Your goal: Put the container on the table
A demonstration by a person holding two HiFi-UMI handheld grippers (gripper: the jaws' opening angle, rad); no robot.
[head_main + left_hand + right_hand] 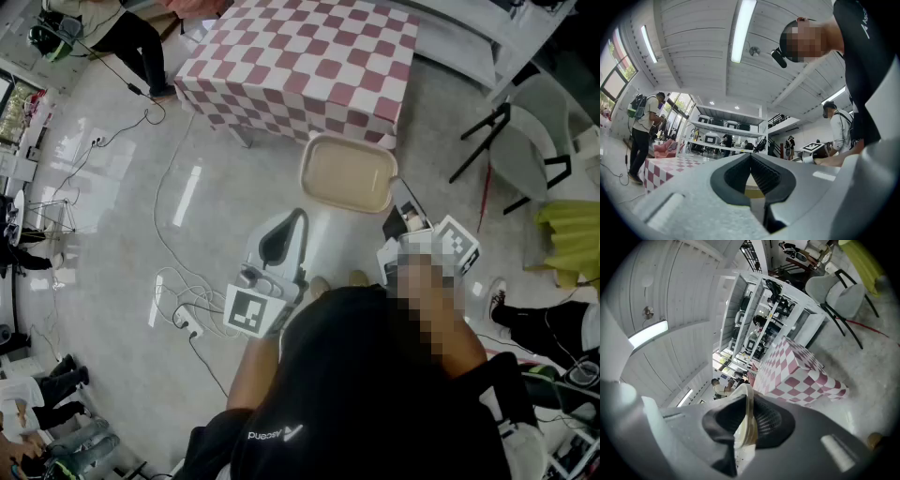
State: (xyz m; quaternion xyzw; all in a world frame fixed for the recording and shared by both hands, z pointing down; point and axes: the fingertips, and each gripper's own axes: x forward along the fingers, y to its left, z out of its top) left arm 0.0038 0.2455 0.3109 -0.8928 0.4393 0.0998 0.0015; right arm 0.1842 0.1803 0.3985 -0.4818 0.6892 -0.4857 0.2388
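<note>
One shallow, beige, round-cornered container (347,173) is pinched at its rim by the right gripper (398,211), while the left gripper (298,220) is pressed together, empty.

There was one container (348,174) and one checked table (309,56). Two grippers were counted, one left gripper (299,218) and one right gripper (398,208). Each carried one marker cube, making two cubes (255,311) (457,246) in all.

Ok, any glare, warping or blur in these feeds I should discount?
Head view: glare streaks the floor, container sharp. Left gripper view: fisheye bows the ceiling, light strip blown out. Right gripper view: strong fisheye too, container rim close-up soft.
</note>
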